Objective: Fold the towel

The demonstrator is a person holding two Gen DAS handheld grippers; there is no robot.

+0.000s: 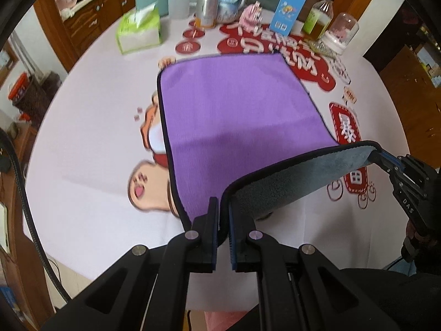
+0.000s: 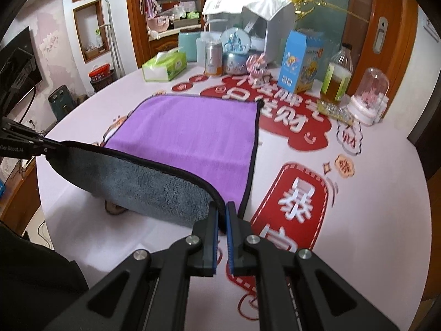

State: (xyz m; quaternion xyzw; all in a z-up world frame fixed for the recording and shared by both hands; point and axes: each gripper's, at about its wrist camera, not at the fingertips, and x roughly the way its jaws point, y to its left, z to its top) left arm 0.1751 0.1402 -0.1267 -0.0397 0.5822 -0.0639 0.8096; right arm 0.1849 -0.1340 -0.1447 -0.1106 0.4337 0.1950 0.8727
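Note:
A purple towel (image 1: 234,110) with a grey underside and black trim lies on the round table; it also shows in the right wrist view (image 2: 193,135). Its near edge is lifted and curled over, grey side showing. My left gripper (image 1: 222,207) is shut on the near left corner; it appears at the left edge of the right wrist view (image 2: 45,149). My right gripper (image 2: 222,209) is shut on the near right corner; it shows at the right of the left wrist view (image 1: 376,155). The far half of the towel lies flat.
A white tablecloth (image 1: 91,143) with red prints covers the table. At the far edge stand a tissue box (image 2: 165,67), a can (image 2: 213,58), a snow globe (image 2: 237,52), a blue carton (image 2: 299,60), a bottle (image 2: 337,75) and a glass dome (image 2: 370,96).

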